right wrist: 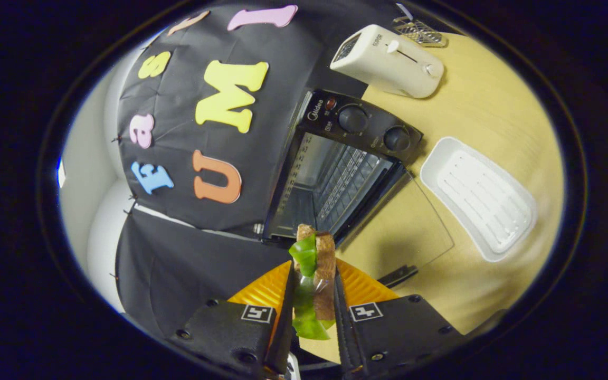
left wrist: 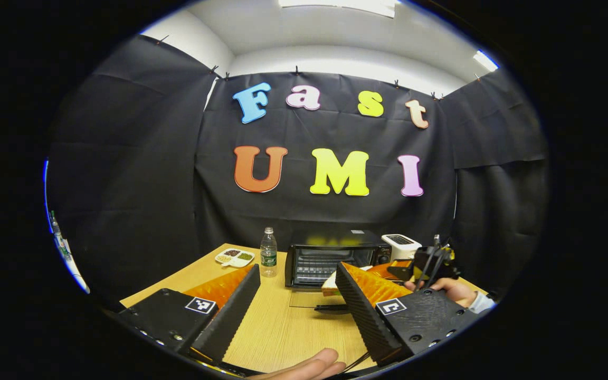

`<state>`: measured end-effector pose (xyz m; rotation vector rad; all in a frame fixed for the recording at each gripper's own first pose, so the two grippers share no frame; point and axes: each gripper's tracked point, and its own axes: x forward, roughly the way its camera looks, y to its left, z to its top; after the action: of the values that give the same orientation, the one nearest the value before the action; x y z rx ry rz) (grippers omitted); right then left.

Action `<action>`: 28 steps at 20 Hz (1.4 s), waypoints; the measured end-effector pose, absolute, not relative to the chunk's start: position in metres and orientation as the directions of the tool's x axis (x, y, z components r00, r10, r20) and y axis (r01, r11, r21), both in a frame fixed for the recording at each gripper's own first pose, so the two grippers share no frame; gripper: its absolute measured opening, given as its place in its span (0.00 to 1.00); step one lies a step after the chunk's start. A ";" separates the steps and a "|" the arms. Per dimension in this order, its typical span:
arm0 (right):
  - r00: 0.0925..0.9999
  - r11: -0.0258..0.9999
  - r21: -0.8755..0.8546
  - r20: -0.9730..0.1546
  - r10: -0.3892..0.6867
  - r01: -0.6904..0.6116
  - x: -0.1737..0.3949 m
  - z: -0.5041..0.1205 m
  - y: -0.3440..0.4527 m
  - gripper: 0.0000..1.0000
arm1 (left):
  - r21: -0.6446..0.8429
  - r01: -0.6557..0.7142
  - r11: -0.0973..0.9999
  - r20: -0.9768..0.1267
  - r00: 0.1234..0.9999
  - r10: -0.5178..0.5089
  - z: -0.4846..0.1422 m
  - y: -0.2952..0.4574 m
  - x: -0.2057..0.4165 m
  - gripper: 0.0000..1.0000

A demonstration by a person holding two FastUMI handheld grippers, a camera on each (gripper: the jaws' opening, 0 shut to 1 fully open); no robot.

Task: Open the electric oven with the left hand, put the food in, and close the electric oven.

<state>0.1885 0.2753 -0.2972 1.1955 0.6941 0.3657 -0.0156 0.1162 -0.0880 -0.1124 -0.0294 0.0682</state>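
The sandwich (right wrist: 314, 274) is held by the right gripper (right wrist: 312, 311), squeezed between both fingers, just in front of the open oven (right wrist: 335, 174) near the worktop's (right wrist: 494, 105) back edge. It looks soft & squishy w/ loose lettuce, so the bread sides should be pinched gently. The left gripper (left wrist: 296, 295) is kept wide open w/ nothing in it; "Midea" can be read on the oven.

The right hand-held gripper (right wrist: 312, 309) sits at six o'clock, its two fingers pressed against the sides of a sandwich (right wrist: 314, 274) with green lettuce and brown bread. Just beyond it, toward twelve o'clock, the electric oven (right wrist: 335, 169) stands with its glass door (right wrist: 404, 221) dropped flat on the bench (right wrist: 494, 116), the wire rack visible inside. A white tray (right wrist: 478, 198) lies at three o'clock, beside the door. A white toaster (right wrist: 388, 60) rests at one o'clock.
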 end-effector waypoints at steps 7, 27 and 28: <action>0.852 0.306 0.944 -0.260 0.455 0.124 0.257 -0.319 0.317 0.40 | -0.087 -0.127 0.988 -0.028 0.992 0.125 -0.114 0.144 -0.014 0.95; 0.970 0.509 0.841 -0.239 0.042 0.185 0.367 -0.351 0.309 0.36 | -0.168 -0.105 0.980 -0.084 0.992 0.092 -0.148 0.148 -0.018 0.94; 0.968 0.535 0.823 -0.249 0.040 0.190 0.365 -0.353 0.309 0.51 | -0.164 -0.107 0.981 -0.089 0.992 0.093 -0.149 0.148 -0.019 0.94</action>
<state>0.3654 0.3094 -0.3531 1.0046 0.2497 -0.0904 -0.0194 0.1479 -0.1494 -0.1694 0.0814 0.1011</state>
